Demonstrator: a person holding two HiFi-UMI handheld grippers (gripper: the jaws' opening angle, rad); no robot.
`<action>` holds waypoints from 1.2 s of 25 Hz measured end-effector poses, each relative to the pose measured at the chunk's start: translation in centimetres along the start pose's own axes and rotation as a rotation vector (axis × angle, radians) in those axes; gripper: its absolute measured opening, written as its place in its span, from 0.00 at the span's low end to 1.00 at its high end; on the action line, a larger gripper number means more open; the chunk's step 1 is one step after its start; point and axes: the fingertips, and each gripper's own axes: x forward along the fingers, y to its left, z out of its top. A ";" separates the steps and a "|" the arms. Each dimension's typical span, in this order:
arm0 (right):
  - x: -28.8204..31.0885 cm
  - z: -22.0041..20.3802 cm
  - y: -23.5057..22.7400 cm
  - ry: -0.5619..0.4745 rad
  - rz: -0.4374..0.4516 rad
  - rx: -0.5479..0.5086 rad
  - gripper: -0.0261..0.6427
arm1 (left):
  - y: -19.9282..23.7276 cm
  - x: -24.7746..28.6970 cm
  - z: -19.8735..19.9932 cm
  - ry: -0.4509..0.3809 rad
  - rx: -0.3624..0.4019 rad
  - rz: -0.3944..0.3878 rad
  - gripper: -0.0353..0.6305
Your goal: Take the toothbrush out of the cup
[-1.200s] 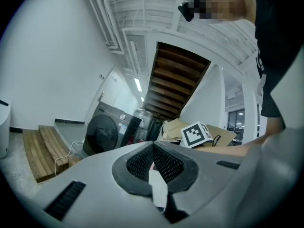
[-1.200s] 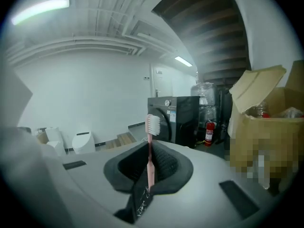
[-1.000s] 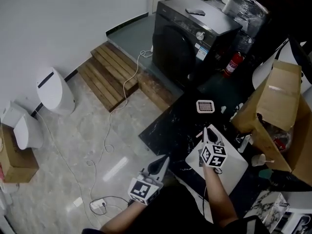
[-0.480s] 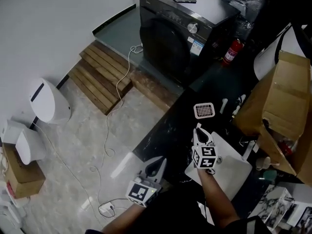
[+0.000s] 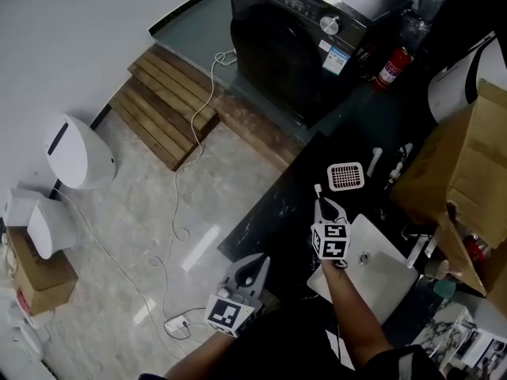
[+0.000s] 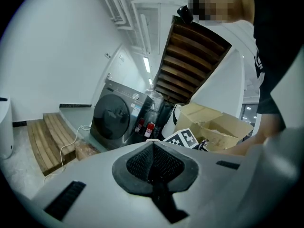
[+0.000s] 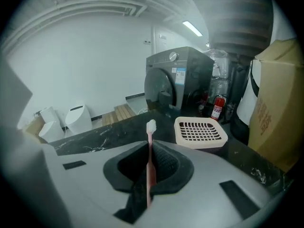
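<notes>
One pink toothbrush (image 7: 150, 132) sits pinched in the right gripper (image 7: 149, 151) jaws, mid-frame over the dark worktop (image 5: 277, 204), left gripper (image 5: 253, 266) jaws closed and empty at lower left; extraction looks done, next set it down.

The left hand-held gripper (image 5: 255, 264) hangs low at the person's left, its jaws pressed together on nothing, while the right forearm (image 5: 349, 307) reaches forward and the right hand-held gripper (image 5: 325, 209), tilted downward, clamps a toothbrush (image 7: 150, 148) between its pads, bristles out front.
</notes>
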 end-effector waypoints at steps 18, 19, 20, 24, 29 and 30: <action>0.8 -0.9 0.0 0.013 0.043 0.051 0.18 | 0.5 -0.2 -0.2 -0.025 -0.009 0.033 0.09; 0.4 -0.5 0.0 0.002 0.045 0.054 0.18 | 0.3 -0.5 0.1 -0.033 -0.004 0.036 0.09; -0.1 0.0 0.0 -0.010 0.047 0.056 0.18 | 0.2 -0.8 0.4 -0.043 0.000 0.040 0.09; -4.1 2.5 0.9 -0.078 0.068 0.037 0.18 | -0.8 -3.4 1.5 -0.078 0.004 0.068 0.09; -12.1 5.6 3.5 -0.189 0.140 0.108 0.18 | -2.4 -7.5 2.9 -0.125 0.032 0.084 0.09; -13.8 6.2 3.9 -0.214 0.145 0.130 0.17 | -2.8 -8.4 3.2 -0.137 0.043 0.083 0.09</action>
